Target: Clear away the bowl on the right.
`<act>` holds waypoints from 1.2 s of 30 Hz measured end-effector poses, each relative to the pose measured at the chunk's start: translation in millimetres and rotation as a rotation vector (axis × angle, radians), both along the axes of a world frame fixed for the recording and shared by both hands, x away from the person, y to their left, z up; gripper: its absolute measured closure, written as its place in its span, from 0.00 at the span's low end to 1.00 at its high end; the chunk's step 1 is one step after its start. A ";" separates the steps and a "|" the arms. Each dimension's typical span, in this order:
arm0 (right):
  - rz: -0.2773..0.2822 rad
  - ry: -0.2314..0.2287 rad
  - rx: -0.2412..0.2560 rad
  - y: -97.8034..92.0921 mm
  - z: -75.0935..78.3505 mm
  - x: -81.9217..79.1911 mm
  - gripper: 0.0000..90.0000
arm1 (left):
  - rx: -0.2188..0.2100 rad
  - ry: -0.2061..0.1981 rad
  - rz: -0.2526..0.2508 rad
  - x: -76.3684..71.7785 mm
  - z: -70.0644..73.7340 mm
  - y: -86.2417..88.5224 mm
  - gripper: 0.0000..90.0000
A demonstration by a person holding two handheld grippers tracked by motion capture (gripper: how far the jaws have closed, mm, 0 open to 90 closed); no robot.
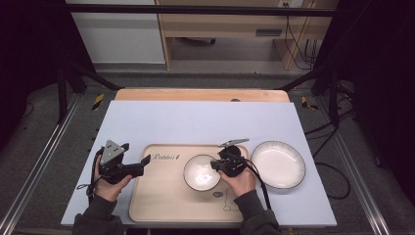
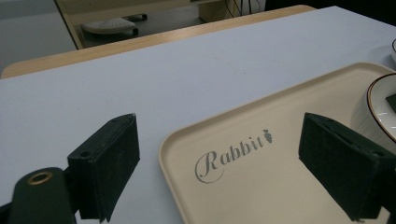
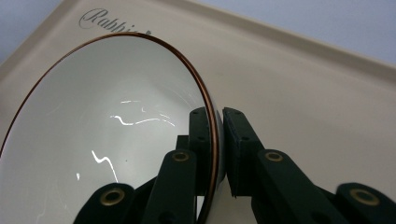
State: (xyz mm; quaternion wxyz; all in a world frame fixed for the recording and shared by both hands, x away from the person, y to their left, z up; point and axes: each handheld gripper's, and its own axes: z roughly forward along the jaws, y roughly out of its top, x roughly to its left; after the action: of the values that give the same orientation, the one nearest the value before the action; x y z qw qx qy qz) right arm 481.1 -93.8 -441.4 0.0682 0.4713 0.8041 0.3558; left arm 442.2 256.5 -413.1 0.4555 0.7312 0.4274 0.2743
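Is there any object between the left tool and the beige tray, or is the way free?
Nothing visible stands between them. The left tool hovers open over the near left corner of the tray, with only bare tray surface and the "Rabbit" print between its jaws. The bowl sits farther right, its rim clamped by the right tool.

The high view is evenly lit from above: the pale table cover (image 1: 195,122) reads bright, while the floor and both side edges sink into near black. Shadows under the tray (image 1: 166,196) are soft and faint. The picture is a little soft and low in detail. In the right gripper view, thin white glare streaks curl across the inside of the bowl (image 3: 93,140), and the near black jaws look slightly blurred. The left gripper view is sharp at the tray's lettering, softer at the far edge of the table.
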 end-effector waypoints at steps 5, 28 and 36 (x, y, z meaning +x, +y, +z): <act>0.002 0.007 0.018 -1.3 -1.4 1.4 0.91 | 0.001 0.000 -0.001 0.0 0.0 0.0 0.14; -0.006 -0.001 0.005 -2.5 -6.8 3.4 0.91 | 0.003 0.003 0.001 0.3 -0.4 0.2 0.14; -0.005 -0.019 0.015 -4.5 -5.1 2.6 0.89 | 0.001 0.002 -0.001 -0.1 -0.2 0.2 0.13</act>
State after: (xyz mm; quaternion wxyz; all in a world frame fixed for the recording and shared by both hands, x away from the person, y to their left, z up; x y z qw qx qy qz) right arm 483.7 -98.3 -446.5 0.0730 0.4705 0.7995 0.3662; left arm 442.1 256.6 -413.3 0.4548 0.7318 0.4274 0.2738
